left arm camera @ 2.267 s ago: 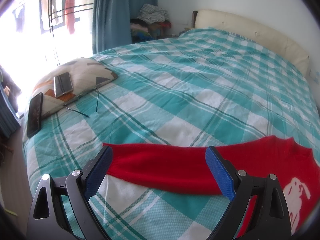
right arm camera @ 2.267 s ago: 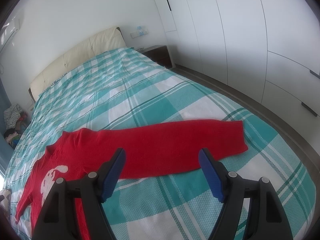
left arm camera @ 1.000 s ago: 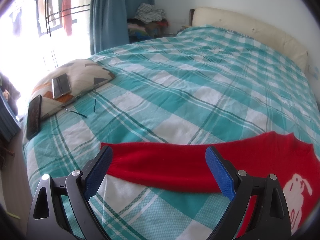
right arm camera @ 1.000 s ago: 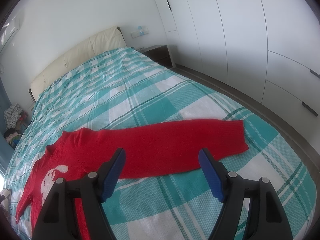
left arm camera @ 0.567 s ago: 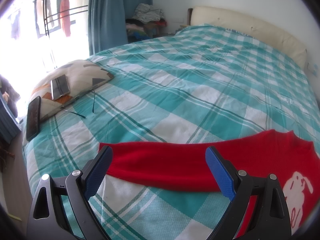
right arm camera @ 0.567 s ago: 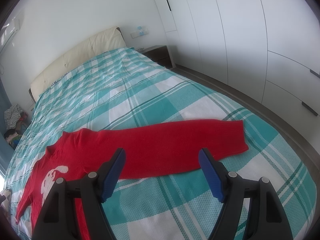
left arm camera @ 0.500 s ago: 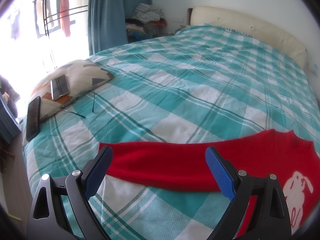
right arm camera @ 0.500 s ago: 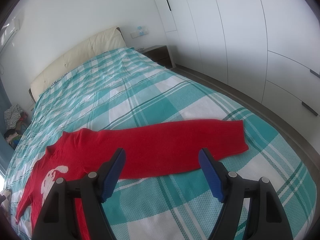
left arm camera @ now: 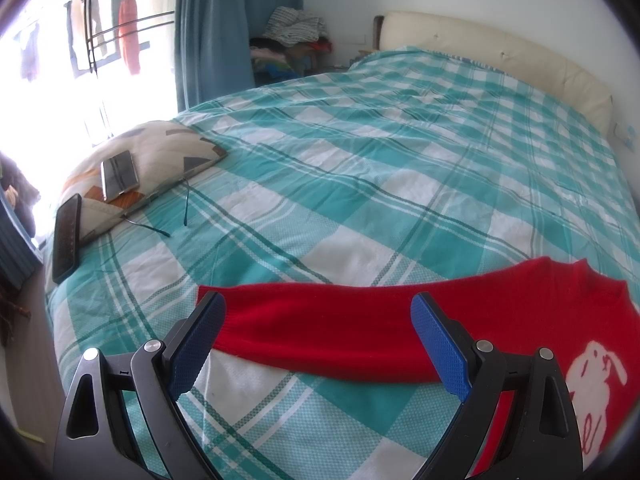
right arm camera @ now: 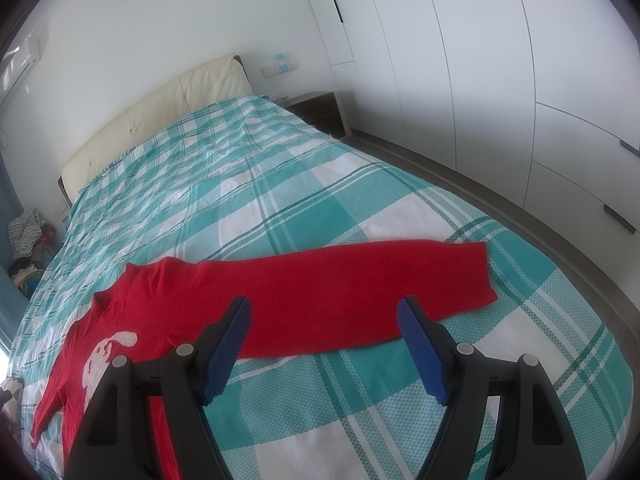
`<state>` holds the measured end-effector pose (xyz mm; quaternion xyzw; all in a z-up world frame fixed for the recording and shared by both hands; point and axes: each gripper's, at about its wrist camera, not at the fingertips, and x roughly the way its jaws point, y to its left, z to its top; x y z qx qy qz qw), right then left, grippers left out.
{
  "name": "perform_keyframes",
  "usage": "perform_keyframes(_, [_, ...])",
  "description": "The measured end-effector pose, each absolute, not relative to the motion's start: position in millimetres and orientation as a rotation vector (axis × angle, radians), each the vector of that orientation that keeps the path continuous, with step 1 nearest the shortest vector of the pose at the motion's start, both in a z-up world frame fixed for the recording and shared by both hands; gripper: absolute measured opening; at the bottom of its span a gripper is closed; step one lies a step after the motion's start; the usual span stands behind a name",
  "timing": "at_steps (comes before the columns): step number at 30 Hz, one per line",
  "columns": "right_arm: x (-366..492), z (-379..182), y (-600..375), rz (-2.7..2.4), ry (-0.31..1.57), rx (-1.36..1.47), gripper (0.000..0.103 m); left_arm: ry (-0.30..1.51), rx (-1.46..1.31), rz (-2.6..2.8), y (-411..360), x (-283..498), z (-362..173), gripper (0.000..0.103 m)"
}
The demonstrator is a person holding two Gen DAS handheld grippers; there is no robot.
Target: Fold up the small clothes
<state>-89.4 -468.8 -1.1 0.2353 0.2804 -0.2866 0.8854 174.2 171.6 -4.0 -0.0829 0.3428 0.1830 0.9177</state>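
Observation:
A small red sweater (left arm camera: 360, 328) with a white rabbit motif (left arm camera: 596, 372) lies flat on the teal checked bedspread (left arm camera: 360, 184), both sleeves spread sideways. My left gripper (left arm camera: 318, 316) hovers open above one sleeve, its blue pads (left arm camera: 196, 344) wide apart with nothing between them. In the right wrist view the other sleeve (right arm camera: 360, 300) stretches to the right, its cuff (right arm camera: 480, 272) near the bed's edge. My right gripper (right arm camera: 324, 320) also stands open above that sleeve, holding nothing. The sweater's lower body is hidden behind the gripper frames.
A patterned pillow (left arm camera: 160, 152) at the bed's left edge carries a phone (left arm camera: 118, 174); a second dark phone (left arm camera: 66, 240) and thin cables (left arm camera: 186, 208) lie beside it. Cream headboard (left arm camera: 500, 52), blue curtain (left arm camera: 224, 28), clothes pile (left arm camera: 296, 40). White wardrobes (right arm camera: 500, 80) flank the right side.
The left wrist view has shifted slightly, with the sleeve sitting a touch lower-left than 2.3 s ago. The right view is unchanged. Both grippers stay open.

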Motion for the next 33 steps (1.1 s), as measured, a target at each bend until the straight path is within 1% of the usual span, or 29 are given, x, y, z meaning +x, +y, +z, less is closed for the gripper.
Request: perform_keyframes(33, [-89.3, -1.4, -469.5, -0.595, 0.584, 0.490, 0.075, 0.709, -0.163, 0.377, 168.0, 176.9, -4.8, 0.095])
